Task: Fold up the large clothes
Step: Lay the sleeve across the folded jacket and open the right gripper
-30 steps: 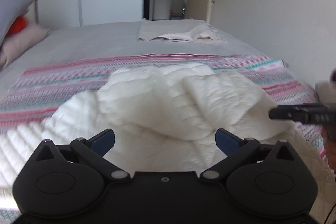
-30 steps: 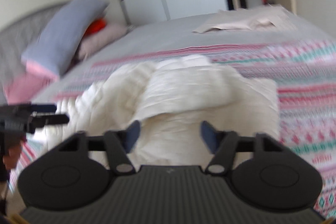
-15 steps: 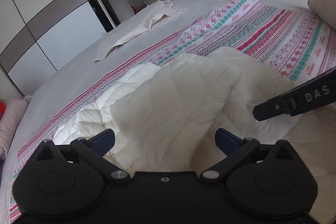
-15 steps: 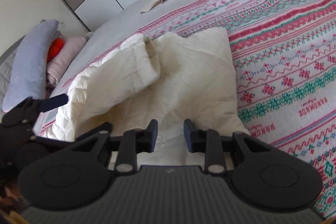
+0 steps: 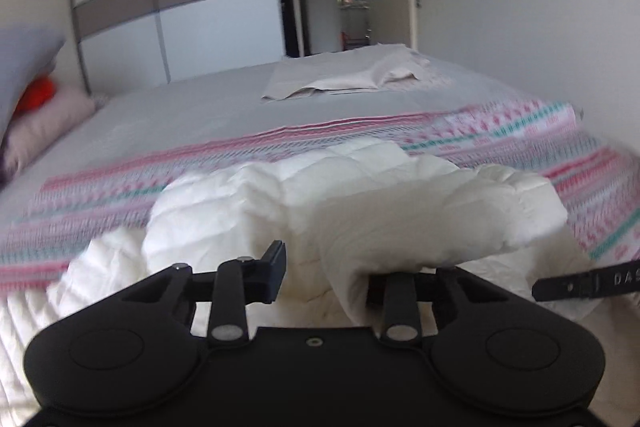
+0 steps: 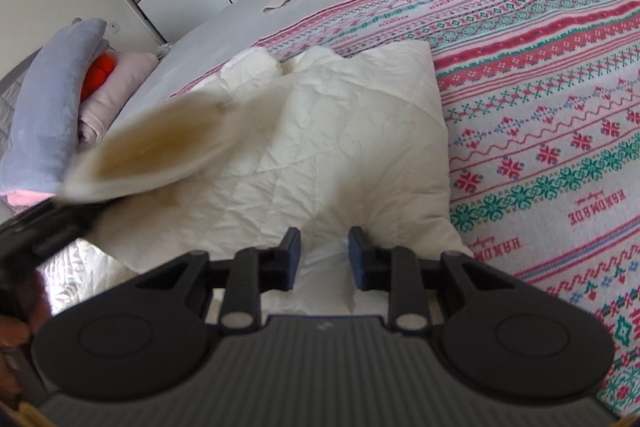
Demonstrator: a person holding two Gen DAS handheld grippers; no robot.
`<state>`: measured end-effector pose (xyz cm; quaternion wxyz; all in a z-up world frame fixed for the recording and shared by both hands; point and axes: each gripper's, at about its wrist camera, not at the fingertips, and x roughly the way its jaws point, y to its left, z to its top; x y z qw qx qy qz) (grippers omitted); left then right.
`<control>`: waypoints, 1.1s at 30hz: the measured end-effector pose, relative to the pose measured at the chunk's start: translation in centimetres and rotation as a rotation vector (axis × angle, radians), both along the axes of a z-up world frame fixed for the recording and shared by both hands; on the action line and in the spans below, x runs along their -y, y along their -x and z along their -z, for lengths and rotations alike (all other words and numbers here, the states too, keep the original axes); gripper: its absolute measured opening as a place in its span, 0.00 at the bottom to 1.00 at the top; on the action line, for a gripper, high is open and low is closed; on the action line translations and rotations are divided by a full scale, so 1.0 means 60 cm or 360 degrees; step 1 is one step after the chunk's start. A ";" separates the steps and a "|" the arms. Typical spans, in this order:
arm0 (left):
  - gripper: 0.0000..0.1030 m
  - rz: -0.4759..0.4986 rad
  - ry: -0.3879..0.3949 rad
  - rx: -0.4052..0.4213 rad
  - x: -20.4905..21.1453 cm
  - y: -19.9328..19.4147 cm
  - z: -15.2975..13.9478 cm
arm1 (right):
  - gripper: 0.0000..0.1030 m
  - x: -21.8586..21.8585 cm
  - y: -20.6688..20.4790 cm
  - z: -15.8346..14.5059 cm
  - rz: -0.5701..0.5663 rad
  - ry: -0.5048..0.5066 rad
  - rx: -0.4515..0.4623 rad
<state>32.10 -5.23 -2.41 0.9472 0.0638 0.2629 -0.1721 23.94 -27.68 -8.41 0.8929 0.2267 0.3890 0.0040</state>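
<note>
A large cream quilted garment (image 5: pixel 360 203) lies bunched on the patterned bed cover; it also shows in the right wrist view (image 6: pixel 340 155). My left gripper (image 5: pixel 324 275) is shut on a thick fold of it and holds that fold lifted. My right gripper (image 6: pixel 324 259) is shut on the garment's near edge, cloth pinched between its blue pads. The right gripper's finger (image 5: pixel 580 281) shows at the right edge of the left wrist view. The left gripper (image 6: pixel 44 231) shows at the left of the right wrist view, under the raised flap.
The pink, green and white patterned blanket (image 6: pixel 540 87) covers the near bed over a grey sheet (image 5: pixel 180 115). A beige folded cloth (image 5: pixel 352 79) lies at the far side. Pillows (image 6: pixel 52 107) are stacked at the left. A wardrobe and open door stand behind.
My left gripper has closed on a fold of the garment and lifted it. My right gripper has stayed narrow on the near edge.
</note>
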 end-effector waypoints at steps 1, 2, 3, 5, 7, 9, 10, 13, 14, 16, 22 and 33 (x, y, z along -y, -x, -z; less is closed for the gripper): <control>0.35 -0.0030 0.0052 -0.0050 -0.019 -0.001 0.002 | 0.24 0.001 0.000 0.001 -0.0017 -0.0021 0.0000; 0.35 -0.0059 0.0104 -0.0114 -0.039 -0.001 0.007 | 0.24 0.002 -0.001 0.002 -0.0030 -0.0042 -0.0002; 0.36 -0.0089 0.0152 -0.0173 -0.057 -0.001 0.013 | 0.24 0.002 -0.002 0.002 -0.0041 -0.0058 -0.0003; 0.43 -0.0140 0.0258 -0.0268 -0.093 0.001 0.026 | 0.24 0.001 -0.003 0.003 -0.0059 -0.0057 -0.0006; 0.49 -0.0195 0.0333 -0.0308 -0.118 0.006 0.032 | 0.24 -0.002 -0.003 0.004 -0.0066 -0.0046 -0.0008; 0.52 -0.0273 0.0364 -0.0313 -0.142 0.011 0.030 | 0.24 -0.002 -0.004 0.005 -0.0063 -0.0049 -0.0010; 0.56 -0.0311 0.0379 -0.0305 -0.154 0.014 0.028 | 0.24 -0.001 -0.005 0.005 -0.0059 -0.0042 -0.0011; 0.59 -0.0424 0.0386 -0.0288 -0.188 0.016 0.021 | 0.26 0.000 -0.005 0.005 -0.0046 -0.0031 -0.0014; 0.60 -0.0445 0.0385 -0.0294 -0.198 0.014 0.018 | 0.29 -0.002 -0.004 0.002 -0.0045 -0.0018 -0.0010; 0.65 -0.0434 0.0437 -0.0326 -0.217 0.013 0.012 | 0.39 -0.005 0.000 -0.007 -0.0055 -0.0021 0.0003; 0.88 -0.0335 0.0629 -0.0254 -0.256 0.008 -0.014 | 0.56 -0.005 0.014 -0.033 -0.0075 -0.0011 0.0095; 0.88 -0.0302 0.0536 -0.0466 -0.243 -0.070 0.036 | 0.61 0.007 0.019 -0.047 0.0000 0.0047 0.0223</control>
